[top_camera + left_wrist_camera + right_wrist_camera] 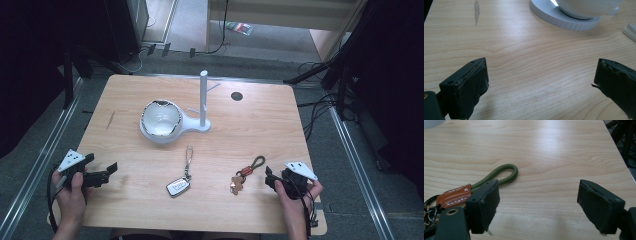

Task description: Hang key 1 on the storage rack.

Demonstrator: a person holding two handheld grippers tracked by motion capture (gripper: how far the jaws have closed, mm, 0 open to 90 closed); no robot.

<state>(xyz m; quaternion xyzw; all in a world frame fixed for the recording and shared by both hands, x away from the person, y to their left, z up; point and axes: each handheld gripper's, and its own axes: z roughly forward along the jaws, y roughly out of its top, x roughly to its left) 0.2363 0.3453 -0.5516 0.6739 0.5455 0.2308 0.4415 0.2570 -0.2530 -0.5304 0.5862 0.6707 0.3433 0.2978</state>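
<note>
Two hand-held grippers rest low over the near edge of the wooden counter (250, 125), each with its jaws spread wide and nothing between them. The left gripper (102, 176) faces open wood; the white bowl (160, 120) on its white stand (202, 102) lies ahead of its jaws, well apart. The right gripper (272, 179) sits just beside the green-cord keychain (247, 172): in the right gripper view its cord loop (501, 173) curls just ahead of the left-hand jaw, the tan leather tab (454, 195) outside it. The key fob (179, 186) lies between the two grippers. The wide jaws suggest a ready pose ahead of any grasp.
</note>
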